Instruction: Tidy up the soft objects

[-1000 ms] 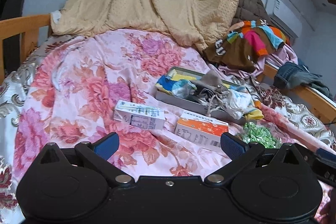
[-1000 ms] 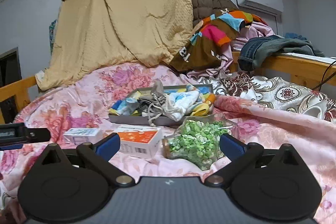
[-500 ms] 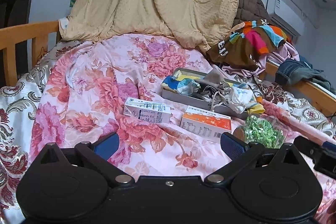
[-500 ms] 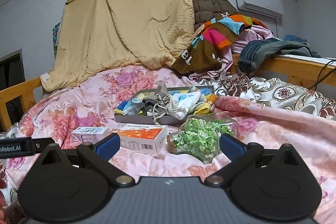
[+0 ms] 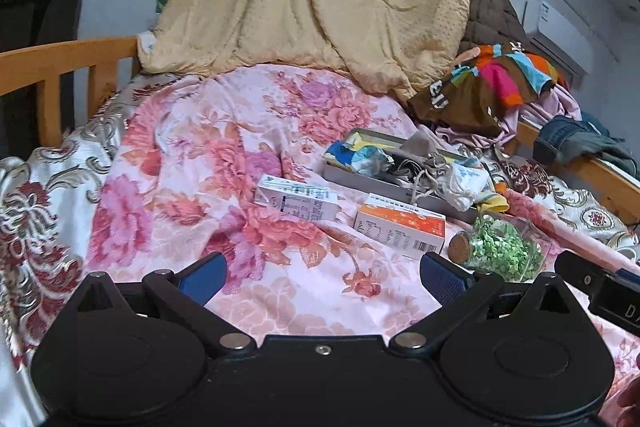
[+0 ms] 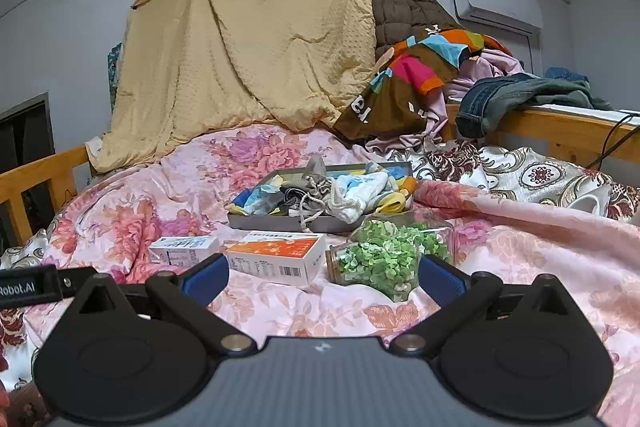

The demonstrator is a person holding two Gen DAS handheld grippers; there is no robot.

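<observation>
While both claws pull back from the bed, the left gripper [image 5: 322, 277] and right gripper [image 6: 322, 277] hang wide apart, empty. More quilt [image 5: 192, 163] shows now; the socks [image 6: 360, 191] sit heaped in the tray [image 6: 280, 225], well ahead, untouched.

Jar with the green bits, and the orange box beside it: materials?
Jar: looks like clear glass, glossy, contents visible through the wall; brownish stopper, possibly cork. Orange box: printed cardboard, crisp folded edges, barcode on its side.
</observation>
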